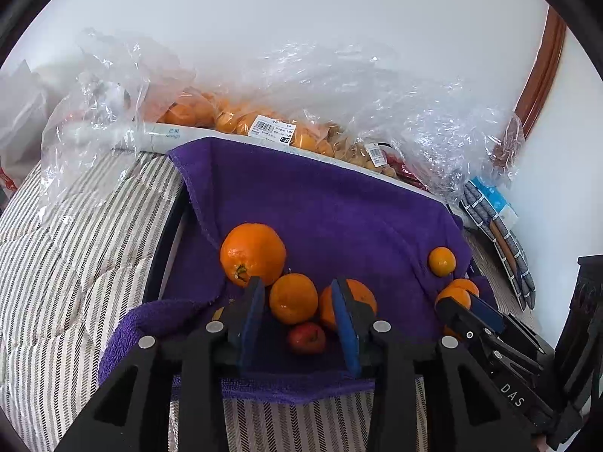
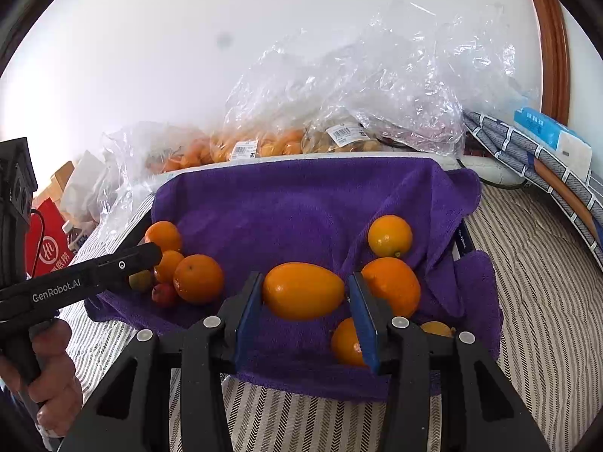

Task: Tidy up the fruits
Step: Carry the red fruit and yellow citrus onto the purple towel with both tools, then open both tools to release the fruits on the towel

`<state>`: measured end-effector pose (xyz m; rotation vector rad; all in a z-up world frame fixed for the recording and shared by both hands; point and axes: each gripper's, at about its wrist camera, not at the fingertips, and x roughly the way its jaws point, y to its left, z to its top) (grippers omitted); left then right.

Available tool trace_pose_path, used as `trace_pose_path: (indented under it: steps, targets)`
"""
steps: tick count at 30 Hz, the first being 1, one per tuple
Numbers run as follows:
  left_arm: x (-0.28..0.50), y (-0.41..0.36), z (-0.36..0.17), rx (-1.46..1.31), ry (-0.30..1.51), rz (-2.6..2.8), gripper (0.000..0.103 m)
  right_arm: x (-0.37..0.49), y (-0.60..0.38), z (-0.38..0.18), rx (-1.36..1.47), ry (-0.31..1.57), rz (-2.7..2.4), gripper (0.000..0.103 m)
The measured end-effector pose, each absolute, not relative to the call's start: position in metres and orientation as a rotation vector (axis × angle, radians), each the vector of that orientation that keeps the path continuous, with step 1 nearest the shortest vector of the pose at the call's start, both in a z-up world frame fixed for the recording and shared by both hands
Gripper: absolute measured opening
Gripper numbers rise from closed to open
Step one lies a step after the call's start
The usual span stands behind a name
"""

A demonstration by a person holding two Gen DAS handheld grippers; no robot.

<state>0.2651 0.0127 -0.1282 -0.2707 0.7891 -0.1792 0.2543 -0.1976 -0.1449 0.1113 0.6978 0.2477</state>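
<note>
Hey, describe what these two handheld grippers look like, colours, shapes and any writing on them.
Both are black plastic with triangular cut-outs, round silver bolts and two flat fingers faced with blue pads. The left gripper reads "GenRobot.AI" on its side; the right gripper shows "DAS". A bare hand grips the left one's black handle; no sleeve shows.

We note the left gripper (image 1: 297, 314): black angular plastic frames, two fingers faced with blue pads (image 1: 345, 329), round silver screw heads at the finger bases. The right gripper (image 2: 305, 314) repeats the build: black frames, blue pads (image 2: 363, 324), four silver screws. From the right wrist view, the left tool at 9 o'clock carries white "GenRobot.AI" lettering; from the left wrist view, the right tool at 4 o'clock reads "DAS". A bare hand (image 2: 52, 376) wraps a black handle at 8 o'clock.
</note>
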Motion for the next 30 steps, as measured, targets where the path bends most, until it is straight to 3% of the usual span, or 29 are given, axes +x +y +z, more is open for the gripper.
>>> trace_pose_path:
  steps: [14, 24, 30]
  targets:
    - [0.264, 0.007, -0.130, -0.222, 0.774, -0.159, 0.049, 0.252, -0.197, -0.145, 0.102, 0.690, 0.250, 0.046]
    - [0.246, -0.001, -0.113, -0.118, 0.732, -0.121, 0.049, 0.233, -0.210, -0.128, 0.122, 0.638, 0.194, 0.067]
    - [0.206, -0.006, -0.087, -0.093, 0.722, -0.133, 0.050, 0.195, -0.215, -0.096, 0.115, 0.665, 0.140, 0.067]
